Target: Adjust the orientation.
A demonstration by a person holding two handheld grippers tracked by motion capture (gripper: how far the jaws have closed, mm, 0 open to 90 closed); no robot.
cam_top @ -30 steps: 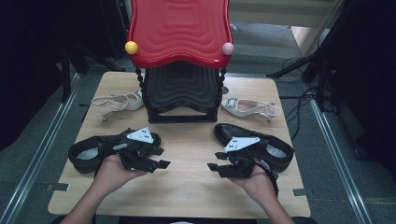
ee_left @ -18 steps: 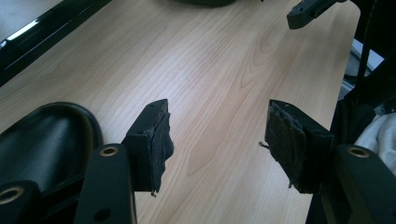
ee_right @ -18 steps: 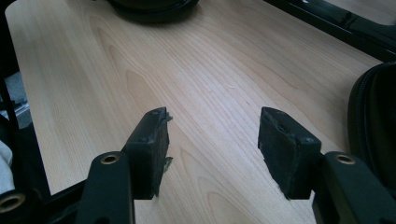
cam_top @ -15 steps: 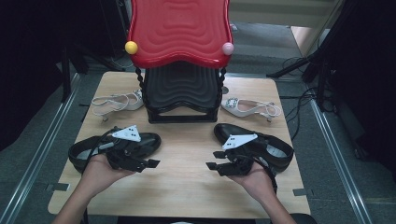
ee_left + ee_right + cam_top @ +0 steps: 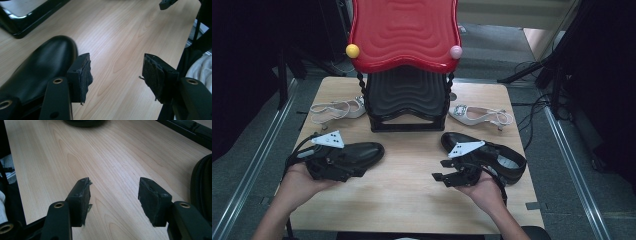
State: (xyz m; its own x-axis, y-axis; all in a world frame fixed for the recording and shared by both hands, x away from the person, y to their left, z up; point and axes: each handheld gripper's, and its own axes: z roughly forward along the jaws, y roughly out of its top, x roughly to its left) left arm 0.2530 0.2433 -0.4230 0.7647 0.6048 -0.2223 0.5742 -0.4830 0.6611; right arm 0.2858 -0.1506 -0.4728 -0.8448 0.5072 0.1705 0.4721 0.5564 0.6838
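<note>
High view: right claw (image 5: 443, 177) jaws just widened, apart, nothing between; right black shoe (image 5: 492, 152) beside it on surface (image 5: 412, 190). Left claw (image 5: 362, 167) apart too, shifted left beside left black shoe (image 5: 357, 152). Neither shoe grasped yet.

A pale wooden worktop (image 5: 412, 200) stands on grey carpeted floor (image 5: 252, 160), flanked by metal rails (image 5: 572, 165). Black cables (image 5: 532, 110) trail at the right. Dark equipment surrounds the area, and the lighting is dim.
</note>
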